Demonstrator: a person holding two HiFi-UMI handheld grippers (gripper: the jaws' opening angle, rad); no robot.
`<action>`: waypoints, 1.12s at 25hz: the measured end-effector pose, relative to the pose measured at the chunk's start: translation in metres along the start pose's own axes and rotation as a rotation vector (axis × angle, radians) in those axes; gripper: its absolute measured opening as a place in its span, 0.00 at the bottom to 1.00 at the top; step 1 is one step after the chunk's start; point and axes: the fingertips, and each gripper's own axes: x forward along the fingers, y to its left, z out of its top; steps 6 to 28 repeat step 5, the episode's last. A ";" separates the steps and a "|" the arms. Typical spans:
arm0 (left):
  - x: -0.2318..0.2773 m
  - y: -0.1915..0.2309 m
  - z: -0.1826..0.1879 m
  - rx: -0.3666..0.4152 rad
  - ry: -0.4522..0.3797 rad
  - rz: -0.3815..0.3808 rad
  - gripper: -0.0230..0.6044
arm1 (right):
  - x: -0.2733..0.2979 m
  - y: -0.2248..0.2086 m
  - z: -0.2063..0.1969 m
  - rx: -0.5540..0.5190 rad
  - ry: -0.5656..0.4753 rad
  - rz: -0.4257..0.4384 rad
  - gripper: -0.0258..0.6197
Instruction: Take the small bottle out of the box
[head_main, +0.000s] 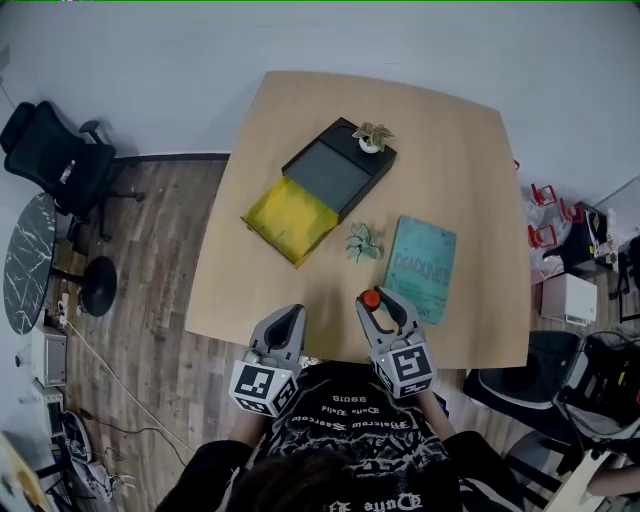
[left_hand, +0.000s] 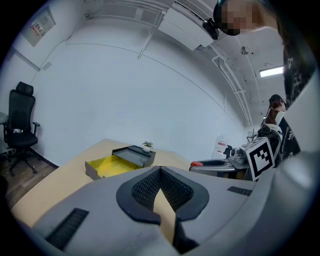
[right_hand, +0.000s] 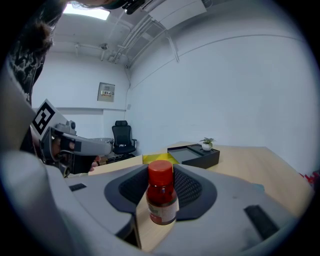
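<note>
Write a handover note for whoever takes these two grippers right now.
Left gripper: jaws shut, nothing in them, by the table's near edge.
Right gripper: jaws shut on the small bottle, red cap up.
Box: mid-table, its yellow drawer pulled out.
Done: bottle is out of the box.
To do: probably set it on the table and release.

- box (head_main: 335, 172) on table (head_main: 460, 180), mid-rear; its tray (head_main: 290, 220) sticks out twd front-left
- plant (head_main: 372, 137) on box's rear corner
- 2nd plant (head_main: 364, 242) on table just in front of box; book (head_main: 421, 268) just right of it
- bottle (head_main: 371, 298) btwn jaws of right gripper (head_main: 385, 303), at table's near edge; left gripper (head_main: 288, 318) to its left
- office chair (head_main: 55, 155) on floor, left of table
</note>
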 end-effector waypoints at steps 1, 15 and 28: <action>0.000 0.000 0.000 -0.001 0.000 0.002 0.04 | 0.001 0.000 0.000 0.000 0.001 0.002 0.28; 0.001 0.002 0.000 -0.001 0.000 0.011 0.04 | 0.003 -0.001 0.000 -0.002 0.001 0.009 0.28; 0.001 0.002 0.000 -0.001 0.000 0.011 0.04 | 0.003 -0.001 0.000 -0.002 0.001 0.009 0.28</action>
